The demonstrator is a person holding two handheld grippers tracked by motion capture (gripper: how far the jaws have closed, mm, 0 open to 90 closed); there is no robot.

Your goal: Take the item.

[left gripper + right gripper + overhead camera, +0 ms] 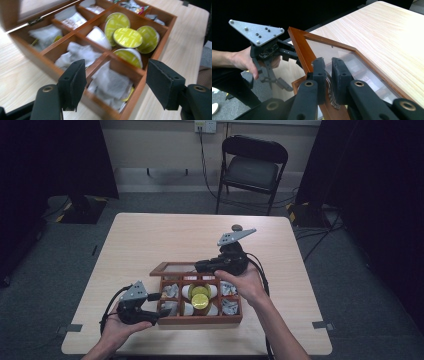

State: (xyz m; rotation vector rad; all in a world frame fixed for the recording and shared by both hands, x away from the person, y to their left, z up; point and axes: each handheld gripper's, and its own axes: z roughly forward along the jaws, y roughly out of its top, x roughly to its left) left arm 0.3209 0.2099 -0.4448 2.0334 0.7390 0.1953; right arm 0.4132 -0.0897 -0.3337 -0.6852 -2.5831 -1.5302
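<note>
A wooden box (200, 320) with several compartments stands on the table near its front edge. Its glass-paned lid (172, 268) is swung back. Yellow-green capsules (200, 296) fill the middle compartment (127, 37), and paper sachets (110, 83) lie in the others. My right gripper (201, 266) is shut on the small metal clasp (329, 86) at the rim of the lid frame (299, 47). My left gripper (159, 304) stands open at the box's left end, its jaws (115, 82) straddling a corner compartment without touching it. In the right gripper view the left gripper (289, 70) hangs beyond the lid.
The light wooden table (165, 235) stretches bare behind the box, with a small dark object (237, 227) near its far edge. A black folding chair (252, 167) stands beyond the table, with cables on the floor around it.
</note>
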